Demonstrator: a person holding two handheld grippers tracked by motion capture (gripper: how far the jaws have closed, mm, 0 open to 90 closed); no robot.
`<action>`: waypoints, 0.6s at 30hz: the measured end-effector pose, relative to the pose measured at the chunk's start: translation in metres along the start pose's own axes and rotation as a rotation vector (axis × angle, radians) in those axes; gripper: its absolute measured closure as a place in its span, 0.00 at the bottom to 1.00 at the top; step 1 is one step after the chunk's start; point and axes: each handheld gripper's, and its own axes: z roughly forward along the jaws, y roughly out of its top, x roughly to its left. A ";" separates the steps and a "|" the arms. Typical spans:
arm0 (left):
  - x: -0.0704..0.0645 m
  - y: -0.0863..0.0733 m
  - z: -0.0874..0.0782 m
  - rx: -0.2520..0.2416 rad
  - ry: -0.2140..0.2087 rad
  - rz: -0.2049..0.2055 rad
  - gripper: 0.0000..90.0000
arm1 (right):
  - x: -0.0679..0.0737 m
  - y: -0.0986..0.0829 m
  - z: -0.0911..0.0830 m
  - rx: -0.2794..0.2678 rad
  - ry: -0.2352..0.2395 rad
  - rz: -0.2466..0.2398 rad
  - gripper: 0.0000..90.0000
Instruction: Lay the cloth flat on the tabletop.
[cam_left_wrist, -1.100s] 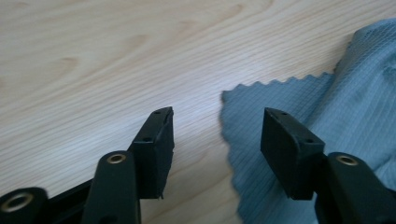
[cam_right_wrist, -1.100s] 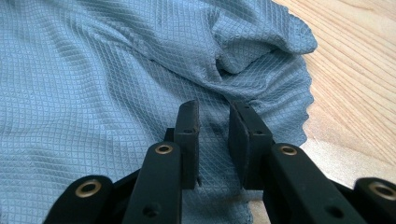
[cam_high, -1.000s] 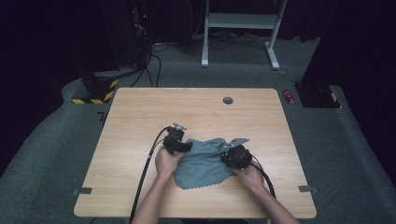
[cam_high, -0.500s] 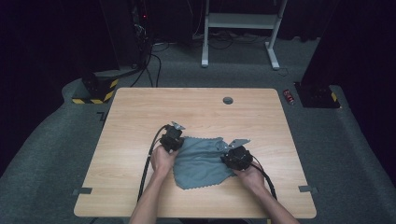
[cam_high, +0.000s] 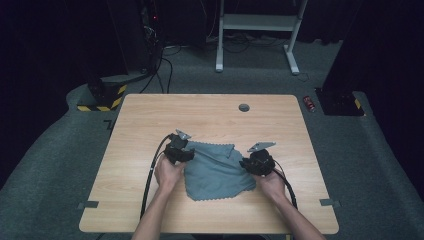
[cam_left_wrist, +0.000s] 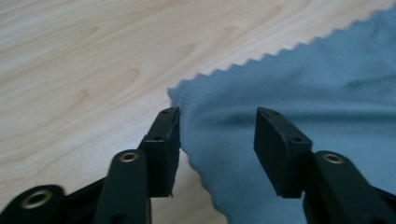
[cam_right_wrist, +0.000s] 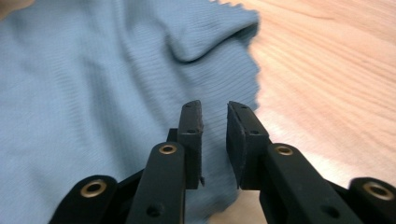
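A grey-blue cloth (cam_high: 217, 170) with a zigzag-cut edge lies rumpled on the wooden table (cam_high: 150, 115), near the front middle. My left gripper (cam_high: 180, 150) sits at the cloth's upper left corner. In the left gripper view it (cam_left_wrist: 217, 121) stands open, low over that corner of the cloth (cam_left_wrist: 303, 84), one jaw over bare wood and one over fabric. My right gripper (cam_high: 256, 162) is at the cloth's right edge. In the right gripper view its jaws (cam_right_wrist: 215, 112) stand a narrow gap apart above the cloth (cam_right_wrist: 93, 93), with nothing between them.
A round grommet (cam_high: 243, 107) is set in the table's far side. Tape marks (cam_high: 90, 204) (cam_high: 327, 202) sit near the front corners. Black cables trail from both grippers toward the person. A red object (cam_high: 310, 103) lies on the floor at the right.
My left gripper has slid a little to the left, out to the cloth's corner. The cloth's upper left part now lies more spread out. The right gripper has barely moved.
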 end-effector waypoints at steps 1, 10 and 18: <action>-0.001 -0.004 -0.002 0.001 0.000 0.003 0.53 | -0.001 0.002 0.001 0.000 -0.007 0.005 0.81; -0.004 -0.038 -0.011 -0.041 -0.034 -0.075 0.48 | -0.009 0.014 0.024 0.028 -0.042 0.040 0.84; -0.010 -0.051 -0.005 -0.085 -0.026 -0.083 0.47 | 0.000 0.017 0.012 -0.002 -0.037 -0.040 1.00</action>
